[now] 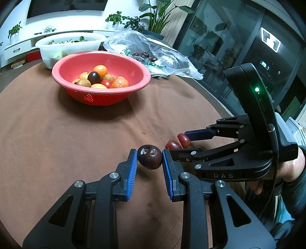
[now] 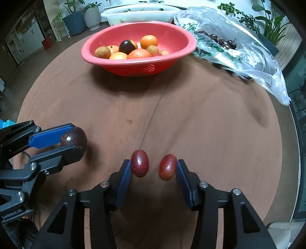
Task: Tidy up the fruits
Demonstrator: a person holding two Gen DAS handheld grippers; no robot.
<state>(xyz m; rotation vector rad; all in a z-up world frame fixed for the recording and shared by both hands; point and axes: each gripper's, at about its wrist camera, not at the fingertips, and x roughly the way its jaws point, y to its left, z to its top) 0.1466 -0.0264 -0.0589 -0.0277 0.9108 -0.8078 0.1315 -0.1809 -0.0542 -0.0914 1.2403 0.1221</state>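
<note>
Two red fruits point(image 2: 154, 165) sit between the right gripper's point(image 2: 154, 168) parted jaws; left gripper point(image 1: 149, 160) clamps a dark fruit point(image 1: 149, 157).

On the round table point(image 2: 210, 118), the colander point(image 2: 172, 38) of mixed fruit stands at the far side; beyond it sits a tub point(image 2: 122, 15), and to its right lies a plastic bag point(image 2: 258, 63) with cherries point(image 2: 221, 43) on it. Near the front edge, two oval fruits point(image 2: 140, 162) lie side by side between the right gripper point(image 2: 154, 168) fingers; left of them, a round fruit point(image 1: 149, 157) sits between the left gripper point(image 1: 149, 159) pads.
</note>
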